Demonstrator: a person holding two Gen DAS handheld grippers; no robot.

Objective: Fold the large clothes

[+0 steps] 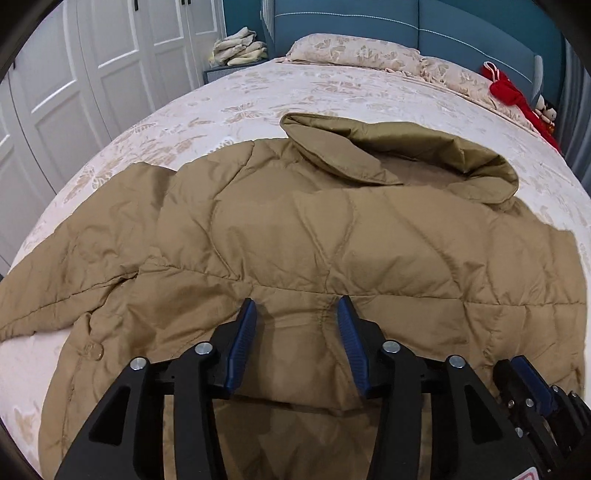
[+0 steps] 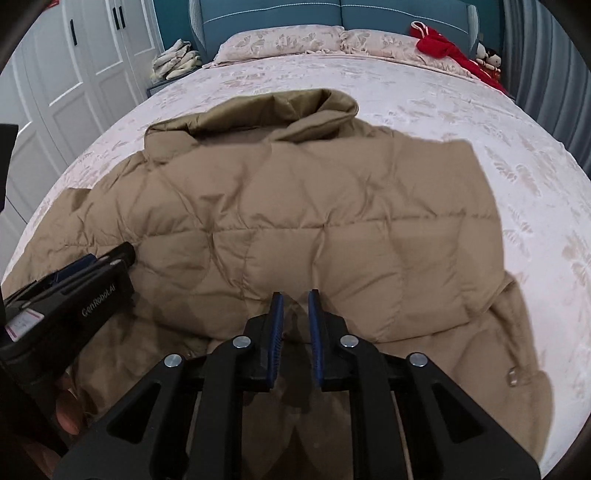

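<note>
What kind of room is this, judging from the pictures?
Most likely a bedroom: a bed with pillows against a blue headboard, and white wardrobe doors beside it.

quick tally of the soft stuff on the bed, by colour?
Tan: 1, quilted jacket
Floral beige: 2, pillows
Red: 1, garment
Total: 4
</note>
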